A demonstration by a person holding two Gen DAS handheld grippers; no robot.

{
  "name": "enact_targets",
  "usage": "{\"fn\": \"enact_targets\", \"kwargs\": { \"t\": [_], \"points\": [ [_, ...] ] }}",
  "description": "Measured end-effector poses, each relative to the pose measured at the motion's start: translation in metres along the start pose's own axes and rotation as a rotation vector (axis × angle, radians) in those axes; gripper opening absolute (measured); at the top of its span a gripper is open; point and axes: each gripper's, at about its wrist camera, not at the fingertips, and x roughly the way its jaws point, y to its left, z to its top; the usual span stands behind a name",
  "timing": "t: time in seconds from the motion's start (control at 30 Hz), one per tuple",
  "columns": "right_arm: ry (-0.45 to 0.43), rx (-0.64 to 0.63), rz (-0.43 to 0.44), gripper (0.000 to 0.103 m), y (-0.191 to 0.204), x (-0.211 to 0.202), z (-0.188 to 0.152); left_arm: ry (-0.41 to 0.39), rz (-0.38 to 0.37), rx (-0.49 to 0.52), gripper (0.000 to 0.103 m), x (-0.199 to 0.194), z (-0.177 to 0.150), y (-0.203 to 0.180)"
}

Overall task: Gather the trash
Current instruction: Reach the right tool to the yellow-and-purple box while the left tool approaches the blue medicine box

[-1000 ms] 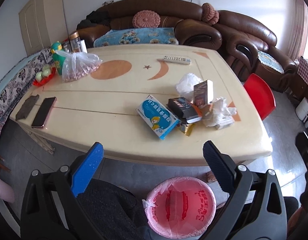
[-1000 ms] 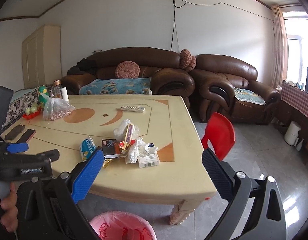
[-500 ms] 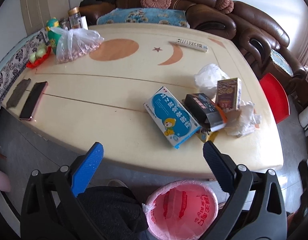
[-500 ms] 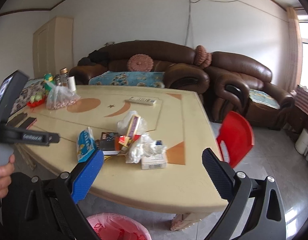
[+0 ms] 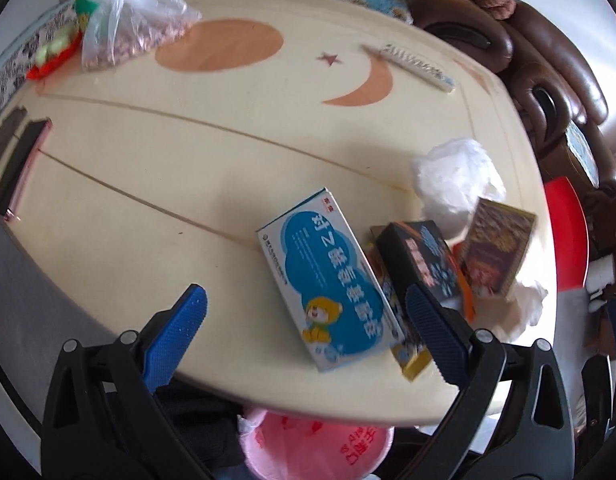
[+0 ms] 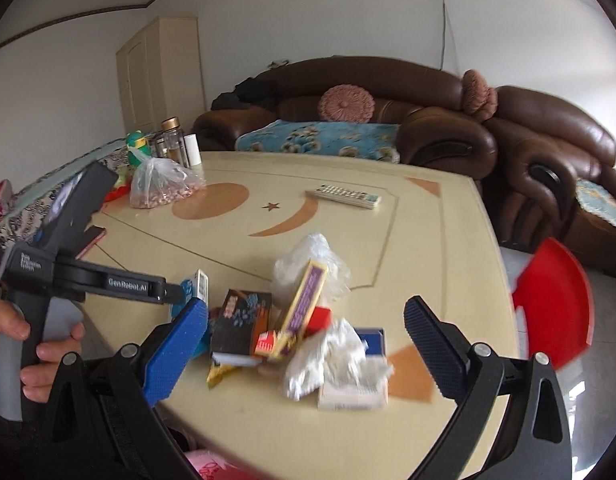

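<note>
A pile of trash lies near the cream table's (image 5: 155, 168) front right edge. It holds a blue and white carton (image 5: 328, 284), a black box (image 5: 424, 260), a brown box (image 5: 498, 248) standing on edge, a white plastic bag (image 5: 454, 178) and crumpled tissue (image 6: 332, 360). My left gripper (image 5: 303, 336) is open above the table edge, the blue carton between its fingers' line. My right gripper (image 6: 305, 344) is open, facing the pile with the tissue and a white box (image 6: 352, 394) closest. A pink-lined bin (image 5: 320, 444) stands below the table edge.
A remote (image 5: 412, 66), a bag of nuts (image 5: 127, 36), bottles (image 6: 173, 138), a red fruit dish (image 5: 47, 62) and two phones (image 5: 21, 164) lie on the far and left parts of the table. A red chair (image 6: 556, 300) and brown sofas (image 6: 388, 100) stand to the right and behind.
Both grippers moved forward and lower toward the trash pile, which now looks larger. The bin slid toward the bottom edge of both views. Both stay open.
</note>
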Motion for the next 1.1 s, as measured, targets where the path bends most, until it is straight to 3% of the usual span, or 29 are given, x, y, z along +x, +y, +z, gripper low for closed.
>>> {"fn": "enact_targets", "kwargs": {
  "t": [0.3,0.5,0.8,1.1],
  "points": [
    [0.102,0.025,0.116,0.096,-0.020,0.071,0.019,0.080,0.027,-0.070,0.098,0.035,0.015,0.001],
    [0.135,0.070,0.174,0.096,-0.031,0.095,0.020,0.098,0.029,-0.099,0.098,0.046,0.022,0.005],
    [0.188,0.088,0.198,0.095,-0.033,0.116,0.012,0.133,0.002,-0.133,0.098,0.059,0.026,0.001],
    [0.224,0.100,0.237,0.088,-0.027,0.128,0.006,0.157,0.000,-0.170,0.097,0.071,0.027,0.002]
  ]
}}
